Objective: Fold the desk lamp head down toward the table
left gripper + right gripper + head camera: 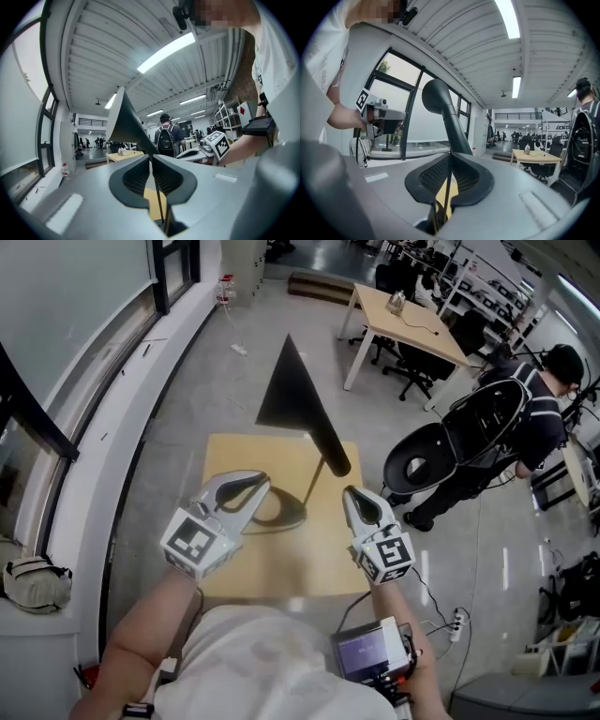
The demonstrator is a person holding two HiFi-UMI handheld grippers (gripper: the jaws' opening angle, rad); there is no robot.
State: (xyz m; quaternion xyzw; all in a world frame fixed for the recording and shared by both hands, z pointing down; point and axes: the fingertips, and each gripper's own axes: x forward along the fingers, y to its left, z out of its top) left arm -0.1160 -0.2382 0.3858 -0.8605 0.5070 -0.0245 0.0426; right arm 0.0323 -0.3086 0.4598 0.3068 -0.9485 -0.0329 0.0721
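Observation:
A black desk lamp stands on a small wooden table (234, 559). Its oval base (281, 514) rests near the table's middle, and a thin stem rises to a thick arm (330, 451) and a flat dark head (291, 390) raised high above the table. My left gripper (261, 482) hovers left of the base, shut and empty. My right gripper (349, 493) hangs right of the stem, just below the arm, also shut with nothing held. The left gripper view shows the closed gripper (151, 157) before the lamp head (124, 124). In the right gripper view, the gripper (450, 154) faces the lamp arm (445, 115).
A person with a backpack (530, 423) stands at the right beside a black round-seated chair (441, 451). A second wooden desk (412, 324) with office chairs lies beyond. A window ledge runs along the left with a bag (28, 579). A power strip (457, 621) lies on the floor.

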